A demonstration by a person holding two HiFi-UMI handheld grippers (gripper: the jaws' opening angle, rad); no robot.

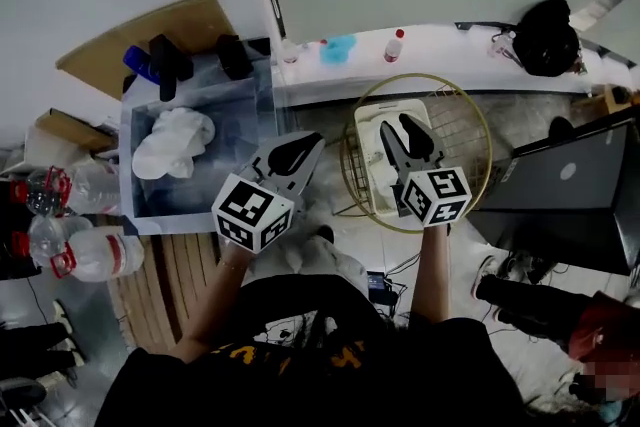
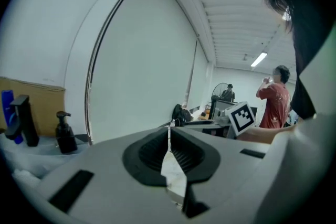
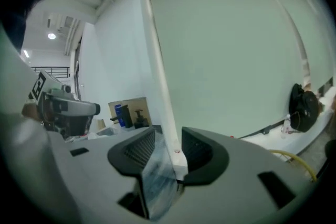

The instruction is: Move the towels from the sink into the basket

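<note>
My right claw (image 1: 397, 127) is in front of the basket (image 1: 462, 120), so I can't see the middle of the white thing (image 1: 368, 157) inside it. In my right gripper view only a little bit of its yellow rim (image 3: 296, 159) peeks out. My left claw (image 1: 305, 145) covers the sink's (image 1: 150, 201) near corner. The blue bottle (image 2: 8, 112) is half lost at the dark edge.
</note>
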